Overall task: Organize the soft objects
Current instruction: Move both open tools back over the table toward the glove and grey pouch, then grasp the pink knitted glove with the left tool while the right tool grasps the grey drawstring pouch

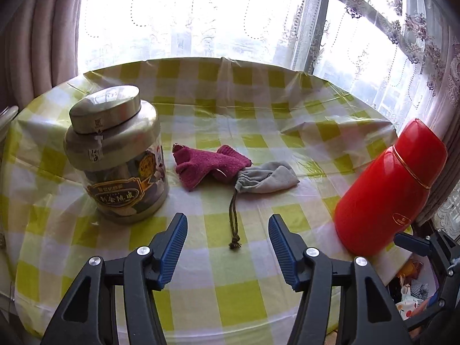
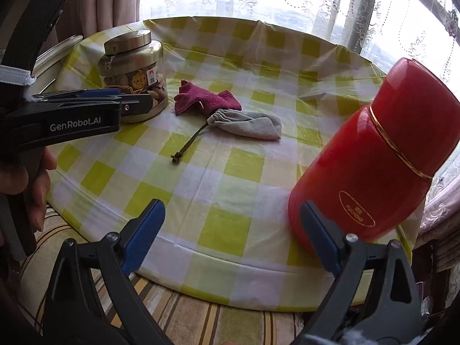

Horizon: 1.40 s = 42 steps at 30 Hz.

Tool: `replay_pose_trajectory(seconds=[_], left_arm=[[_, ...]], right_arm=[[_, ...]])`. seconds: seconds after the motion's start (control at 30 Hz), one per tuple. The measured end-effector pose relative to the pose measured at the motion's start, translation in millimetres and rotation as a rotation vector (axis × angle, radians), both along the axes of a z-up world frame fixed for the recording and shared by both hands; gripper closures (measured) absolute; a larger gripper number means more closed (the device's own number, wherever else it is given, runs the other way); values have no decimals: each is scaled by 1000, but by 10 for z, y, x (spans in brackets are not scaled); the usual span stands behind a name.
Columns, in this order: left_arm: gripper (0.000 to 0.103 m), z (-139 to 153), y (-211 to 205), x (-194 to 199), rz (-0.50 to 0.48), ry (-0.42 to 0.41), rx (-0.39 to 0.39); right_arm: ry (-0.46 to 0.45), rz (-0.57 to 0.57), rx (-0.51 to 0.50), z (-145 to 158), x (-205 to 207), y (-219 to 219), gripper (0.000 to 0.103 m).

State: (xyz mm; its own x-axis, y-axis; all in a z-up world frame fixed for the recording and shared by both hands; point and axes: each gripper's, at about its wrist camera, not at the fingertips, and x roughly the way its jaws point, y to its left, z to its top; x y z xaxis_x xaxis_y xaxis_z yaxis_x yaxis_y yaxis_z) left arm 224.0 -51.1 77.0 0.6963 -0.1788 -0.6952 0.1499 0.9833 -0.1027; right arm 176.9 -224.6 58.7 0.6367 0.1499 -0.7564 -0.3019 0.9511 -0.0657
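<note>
Near the middle of the desk (image 1: 247, 261) lie the soft things: a pink sock (image 1: 210, 165) and a grey pouch (image 1: 267, 178), touching, the sock's end overlapping the pouch's gathered mouth. The pouch's cord (image 1: 234, 218) trails toward the near edge and ends in a knot. A jar (image 1: 120, 155) stands toward the left edge and a red flask (image 1: 388, 189) toward the right edge, both well apart from the pile.

The left hand-held gripper (image 1: 227, 227) hangs spread and empty over the cord's knotted end. The right hand-held gripper (image 2: 233, 221) is also spread and empty, over the near edge just beside the flask.

The step in hand looks like the reach for the pile. It would go best to pinch the sock at its free far end, away from the pouch, so the two separate cleanly. The cord could snag a finger and drag the pouch. The right one should stay clear of the flask, which could tip.
</note>
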Motion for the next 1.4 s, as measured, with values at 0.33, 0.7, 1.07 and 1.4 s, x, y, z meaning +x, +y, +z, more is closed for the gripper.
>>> replay_pose_trajectory(seconds=[0.33,0.7,1.07,1.4], left_arm=[[38,-222,-293,930,-45,46,113],[38,-732,-459,1850,-36,213,213],[69,-1047,-455,2208,-57,356,176],[95,-950,-376,2159,-90,326,102]], right_arm=[[24,-34,21,-173,893,142,7],[89,-31,-25,-609,1728,274,6],[151,-2,-1,-993,2230,339,6],[84,17,46,-956,2227,336,40]])
